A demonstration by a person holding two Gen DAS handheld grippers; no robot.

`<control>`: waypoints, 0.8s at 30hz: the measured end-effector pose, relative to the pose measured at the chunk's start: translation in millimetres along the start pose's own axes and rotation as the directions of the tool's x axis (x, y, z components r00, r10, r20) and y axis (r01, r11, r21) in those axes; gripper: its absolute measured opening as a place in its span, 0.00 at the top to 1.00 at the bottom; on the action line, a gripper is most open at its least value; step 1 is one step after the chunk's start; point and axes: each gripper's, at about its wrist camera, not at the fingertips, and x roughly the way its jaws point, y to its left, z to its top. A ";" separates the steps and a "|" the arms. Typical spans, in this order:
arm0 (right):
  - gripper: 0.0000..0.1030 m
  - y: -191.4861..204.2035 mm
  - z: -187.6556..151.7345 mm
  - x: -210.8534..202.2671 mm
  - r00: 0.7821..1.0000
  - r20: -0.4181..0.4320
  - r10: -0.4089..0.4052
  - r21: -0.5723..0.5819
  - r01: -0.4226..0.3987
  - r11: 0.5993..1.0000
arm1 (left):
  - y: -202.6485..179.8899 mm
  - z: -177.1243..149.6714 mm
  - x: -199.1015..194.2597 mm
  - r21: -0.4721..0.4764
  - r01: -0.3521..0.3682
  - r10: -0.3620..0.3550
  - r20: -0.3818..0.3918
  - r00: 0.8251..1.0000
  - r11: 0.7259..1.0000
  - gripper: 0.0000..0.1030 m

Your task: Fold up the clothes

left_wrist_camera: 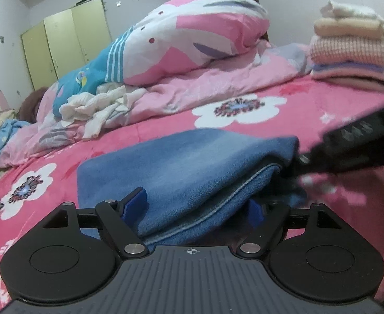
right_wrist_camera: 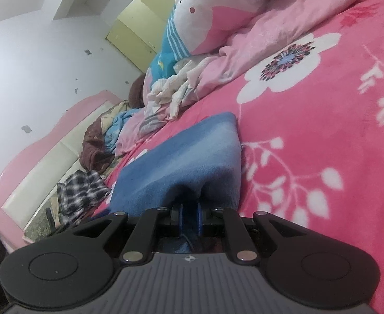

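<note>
Right tongs (right_wrist_camera: 190, 216) clamped tight on an edge of the blue garment (right_wrist_camera: 186, 162). Left tongs (left_wrist_camera: 199, 206) spread wide, folded blue cloth between the pads (left_wrist_camera: 137, 200), grip not discernible. Garment partly folded on the pink flowered bed (left_wrist_camera: 244, 120). Beyond, a rumpled pink quilt (left_wrist_camera: 192, 52), white clothes (left_wrist_camera: 95, 107), a folded stack (left_wrist_camera: 351, 44).

A blue fleece garment (left_wrist_camera: 186, 172) lies folded in thick layers on the pink flowered bedspread (left_wrist_camera: 244, 128), its grey-edged hem showing along one side. One corner is lifted off the bed, bunched into a ridge.
</note>
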 end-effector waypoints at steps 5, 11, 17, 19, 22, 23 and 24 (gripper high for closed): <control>0.89 6.9 -1.4 4.5 1.000 -0.012 0.008 -0.035 -0.008 0.999 | 7.2 4.8 7.7 -0.063 -0.004 0.004 0.004 1.000 0.998 0.24; 0.89 14.7 1.3 17.0 1.000 -0.014 -0.006 -0.071 0.005 0.997 | 17.1 7.8 9.5 -0.119 0.001 0.000 0.010 1.000 0.993 0.24; 0.89 13.6 -2.7 13.9 0.999 -0.036 0.029 -0.051 -0.030 0.998 | 16.7 0.5 9.2 -0.125 0.015 -0.015 0.000 1.000 0.992 0.25; 0.90 15.3 1.1 27.6 0.999 -0.020 0.033 -0.050 -0.034 0.998 | 16.4 -1.7 7.7 -0.118 0.010 -0.011 -0.006 1.000 0.993 0.25; 0.90 17.8 3.6 34.2 0.999 -0.014 0.044 -0.043 -0.044 0.998 | 18.0 -3.5 5.3 -0.115 0.008 -0.009 -0.005 1.000 0.993 0.25; 0.90 18.6 3.6 34.5 0.999 -0.013 0.046 -0.041 -0.047 0.998 | 18.5 -4.2 5.0 -0.116 0.009 -0.009 -0.004 1.000 0.993 0.25; 0.90 19.3 1.9 30.2 0.999 -0.014 0.047 -0.043 -0.048 0.998 | 19.0 -4.9 4.9 -0.117 0.010 -0.010 -0.002 1.000 0.993 0.25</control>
